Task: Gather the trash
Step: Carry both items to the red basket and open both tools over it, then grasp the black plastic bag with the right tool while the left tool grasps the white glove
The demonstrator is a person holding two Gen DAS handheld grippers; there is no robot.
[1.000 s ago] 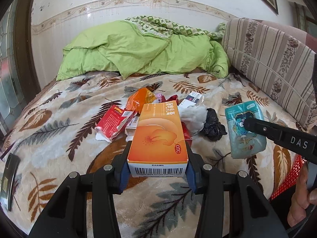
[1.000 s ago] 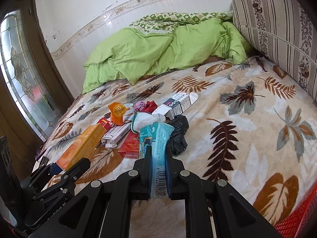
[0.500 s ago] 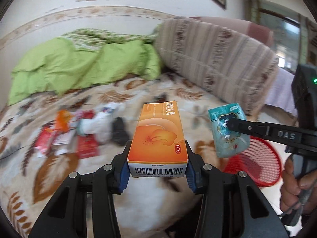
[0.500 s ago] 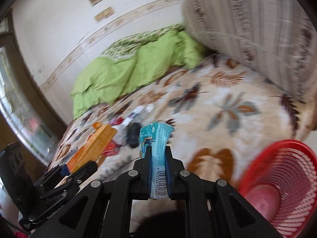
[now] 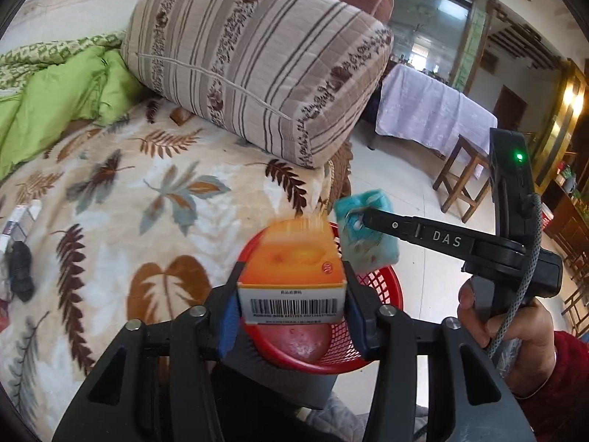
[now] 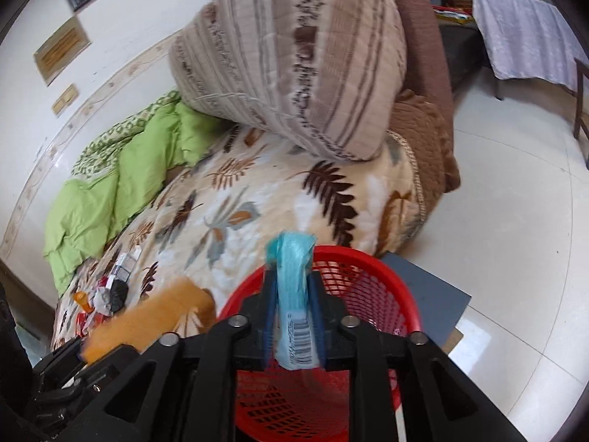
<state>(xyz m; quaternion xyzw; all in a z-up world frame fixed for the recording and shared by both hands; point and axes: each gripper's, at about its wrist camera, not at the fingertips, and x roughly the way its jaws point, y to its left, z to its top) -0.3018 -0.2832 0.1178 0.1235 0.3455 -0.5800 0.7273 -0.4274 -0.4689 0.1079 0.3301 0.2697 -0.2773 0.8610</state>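
Note:
A red mesh basket (image 5: 390,294) (image 6: 386,269) stands on the floor at the bed's edge, below both grippers. My left gripper (image 5: 292,283) is over it. Its jaws are opening and a blurred orange medicine box (image 5: 291,258) (image 6: 154,313) is slipping between the pads. My right gripper (image 6: 292,280) (image 5: 362,221) hangs just right of it, also above the basket. Its jaws are opening too, and a teal tissue packet (image 6: 294,276) (image 5: 371,250) sits loose and blurred between them. A hand in a red sleeve holds the right gripper.
More trash, including a black bag (image 5: 22,272) (image 6: 117,291), lies on the leaf-patterned blanket (image 5: 147,221) to the left. A striped cushion (image 5: 257,66) and green quilt (image 6: 110,191) lie behind. A grey board (image 6: 430,294) is under the basket. A wooden stool (image 5: 464,176) stands on the tiled floor.
Both grippers swung right from the trash pile on the bed to above the red basket. Both have loosened, and the orange box and teal packet now look blurred and slipping.

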